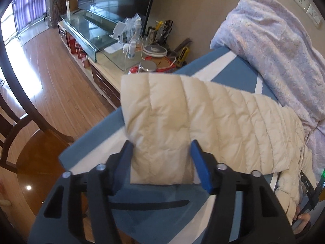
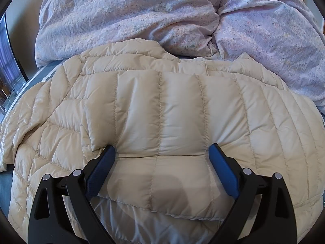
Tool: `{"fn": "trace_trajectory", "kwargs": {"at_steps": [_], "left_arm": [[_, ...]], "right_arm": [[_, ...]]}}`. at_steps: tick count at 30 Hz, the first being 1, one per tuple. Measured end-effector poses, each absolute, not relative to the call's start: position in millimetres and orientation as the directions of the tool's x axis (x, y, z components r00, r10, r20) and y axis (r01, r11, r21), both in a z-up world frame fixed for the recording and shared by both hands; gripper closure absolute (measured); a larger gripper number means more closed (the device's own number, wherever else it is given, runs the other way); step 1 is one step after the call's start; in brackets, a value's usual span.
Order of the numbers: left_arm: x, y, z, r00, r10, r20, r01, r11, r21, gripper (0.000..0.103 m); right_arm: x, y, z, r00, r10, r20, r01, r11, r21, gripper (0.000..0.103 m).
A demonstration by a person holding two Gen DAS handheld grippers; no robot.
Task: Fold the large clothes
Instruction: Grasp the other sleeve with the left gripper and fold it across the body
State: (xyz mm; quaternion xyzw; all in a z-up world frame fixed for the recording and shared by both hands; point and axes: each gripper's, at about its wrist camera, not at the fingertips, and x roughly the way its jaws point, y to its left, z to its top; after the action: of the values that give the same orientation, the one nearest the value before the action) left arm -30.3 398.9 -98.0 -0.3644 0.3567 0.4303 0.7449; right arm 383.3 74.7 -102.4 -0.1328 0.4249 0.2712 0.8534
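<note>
Item under fold: a cream quilted down jacket [image 2: 162, 109], lying on the bed [image 1: 229, 69] along its near edge, with a lilac duvet [image 2: 142, 14] bunched against the far side.

Left tool [image 1: 161, 148]: its blue pads flank a strip of the jacket, apparently a sleeve or side panel, which stands lifted above the blue-and-white sheet at the bed's near edge, toward the corner. The pads appear to press the strip's edges, so I judge it gripped, though contact on the right pad is not certain.

Right tool [image 2: 162, 152]: jaws spread wide, tips resting on the folded top layer of the jacket near the near edge; nothing is pinched.

Step in hand, by judgement: folding a side portion inward while the right tool steadies the body.

Next move calls for carrying the lifted strip across onto the jacket's middle, laying it flat, then releasing. Risk: slick padded fabric may spring back.
</note>
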Motion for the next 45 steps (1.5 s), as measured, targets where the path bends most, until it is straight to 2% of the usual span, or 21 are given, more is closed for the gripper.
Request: {"fn": "trace_trajectory", "kwargs": {"at_steps": [1, 3, 5, 8, 13, 21, 27, 33, 41, 45], "left_arm": [[-28, 398, -98, 0.372, 0.384, -0.845, -0.901, 0.369, -0.229, 0.05], [-25, 397, -98, 0.373, 0.391, -0.842, -0.902, 0.368, -0.228, 0.064], [-23, 397, -98, 0.376, 0.387, -0.842, -0.902, 0.361, -0.237, 0.085], [-19, 397, -96, 0.392, 0.381, -0.837, -0.896, 0.363, -0.255, 0.098], [-7, 390, -73, 0.425, 0.407, -0.809, -0.877, 0.406, -0.257, 0.1], [45, 360, -1, 0.598, 0.39, -0.7, -0.764, 0.541, -0.351, 0.1], [106, 309, 42, 0.736, 0.284, -0.614, -0.607, 0.678, -0.414, 0.1], [174, 241, 56, 0.823, 0.107, -0.558, -0.419, 0.777, -0.469, 0.1], [259, 157, 31, 0.802, -0.134, -0.582, -0.235, 0.825, -0.514, 0.1], [290, 120, 11, 0.766, -0.199, -0.612, -0.187, 0.841, -0.508, 0.1]], "right_arm": [[383, 75, -102, 0.491, 0.351, -0.798, -0.577, 0.817, 0.004, 0.008], [383, 75, -102, 0.491, 0.351, -0.798, -0.577, 0.817, 0.004, 0.008], [383, 75, -102, 0.491, 0.35, -0.798, -0.576, 0.817, 0.003, 0.008], [384, 75, -102, 0.491, 0.349, -0.798, -0.577, 0.817, 0.002, 0.008], [384, 76, -103, 0.496, 0.337, -0.8, -0.575, 0.818, -0.012, 0.007], [385, 79, -107, 0.491, 0.319, -0.811, -0.574, 0.818, -0.026, 0.003], [390, 67, -91, 0.422, 0.333, -0.843, -0.609, 0.793, 0.009, 0.003], [394, 7, -56, 0.485, 0.348, -0.802, -0.544, 0.839, 0.035, 0.003], [410, -71, -54, 0.531, 0.27, -0.803, -0.422, 0.906, 0.026, 0.003], [414, -98, -54, 0.546, 0.247, -0.801, -0.382, 0.924, 0.025, 0.003]]}}
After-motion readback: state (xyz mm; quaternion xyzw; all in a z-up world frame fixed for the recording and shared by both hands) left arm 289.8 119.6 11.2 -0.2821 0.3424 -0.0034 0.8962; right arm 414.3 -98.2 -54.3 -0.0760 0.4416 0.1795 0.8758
